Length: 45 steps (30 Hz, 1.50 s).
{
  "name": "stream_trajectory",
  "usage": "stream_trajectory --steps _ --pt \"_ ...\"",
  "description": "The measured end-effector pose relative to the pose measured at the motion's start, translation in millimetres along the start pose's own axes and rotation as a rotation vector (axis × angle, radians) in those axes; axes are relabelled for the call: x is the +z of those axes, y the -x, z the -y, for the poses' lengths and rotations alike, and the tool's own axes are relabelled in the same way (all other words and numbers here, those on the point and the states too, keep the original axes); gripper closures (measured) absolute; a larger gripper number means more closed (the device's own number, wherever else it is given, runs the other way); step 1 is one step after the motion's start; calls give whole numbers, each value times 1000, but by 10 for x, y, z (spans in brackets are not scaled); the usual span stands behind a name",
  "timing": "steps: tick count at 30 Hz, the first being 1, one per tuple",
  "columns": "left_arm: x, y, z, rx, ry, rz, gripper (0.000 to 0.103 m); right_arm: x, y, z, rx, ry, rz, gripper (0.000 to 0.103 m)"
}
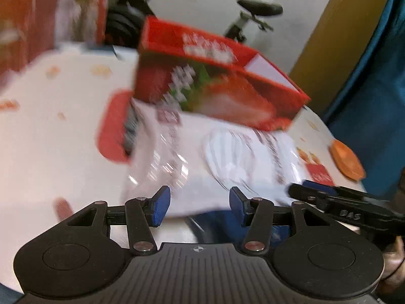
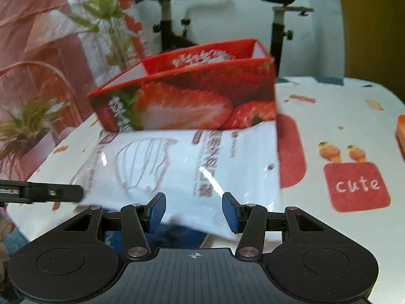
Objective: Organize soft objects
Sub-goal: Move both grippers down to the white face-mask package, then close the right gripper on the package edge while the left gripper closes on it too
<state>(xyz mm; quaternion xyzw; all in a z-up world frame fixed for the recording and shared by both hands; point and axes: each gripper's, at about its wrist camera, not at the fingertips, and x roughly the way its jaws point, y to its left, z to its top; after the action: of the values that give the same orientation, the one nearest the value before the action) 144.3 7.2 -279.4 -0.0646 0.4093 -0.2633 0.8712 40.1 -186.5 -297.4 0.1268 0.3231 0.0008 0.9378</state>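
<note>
Both grippers hover low with jaws apart and empty: left gripper and right gripper each just short of the near edge of the white plastic bag. It lies flat on the table, far end against the strawberry box. Looks light, floppy, slick; pinch the near edge.

The box ahead of the right tongs is red, printed with cut strawberries, green leaves and white lettering; its inside is white. Between box and tongs, the soft pack is glossy white with dark red line drawings and text. The desk cover is white with red patches and small orange figures. The tongs' pads are blue on black arms
</note>
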Motion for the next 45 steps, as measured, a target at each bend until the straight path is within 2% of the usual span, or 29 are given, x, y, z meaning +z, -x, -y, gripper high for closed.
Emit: stream_trajectory --steps 4,6,12,18,26,30,38,40,41,43,45 --pt "11 94 -2 114 -59 105 49 18 -49 92 -58 38 85 52" --pt "10 105 -49 150 -51 138 49 31 -101 194 -76 17 121 49" --pt "45 34 -187 218 -1 140 49 37 -311 459 -124 -52 156 46" --pt "33 -18 -199 248 -24 134 49 68 -482 514 -83 -51 150 46" --pt "7 -86 -255 246 15 119 49 57 -539 629 -18 -108 118 46" --pt "21 -109 -259 236 21 113 49 49 -546 602 -11 -91 117 46" --pt "224 -123 -353 158 91 94 50 54 -560 615 4 -99 111 47" --pt "315 -166 -370 139 102 67 50 51 -563 614 8 -95 109 47" --pt "376 -228 -379 131 99 25 50 51 -564 612 9 -94 108 47" --pt "460 -326 -372 153 81 -25 50 53 -564 607 11 -91 106 47" --pt "508 -360 -369 129 77 -26 50 53 -564 607 13 -92 106 47"
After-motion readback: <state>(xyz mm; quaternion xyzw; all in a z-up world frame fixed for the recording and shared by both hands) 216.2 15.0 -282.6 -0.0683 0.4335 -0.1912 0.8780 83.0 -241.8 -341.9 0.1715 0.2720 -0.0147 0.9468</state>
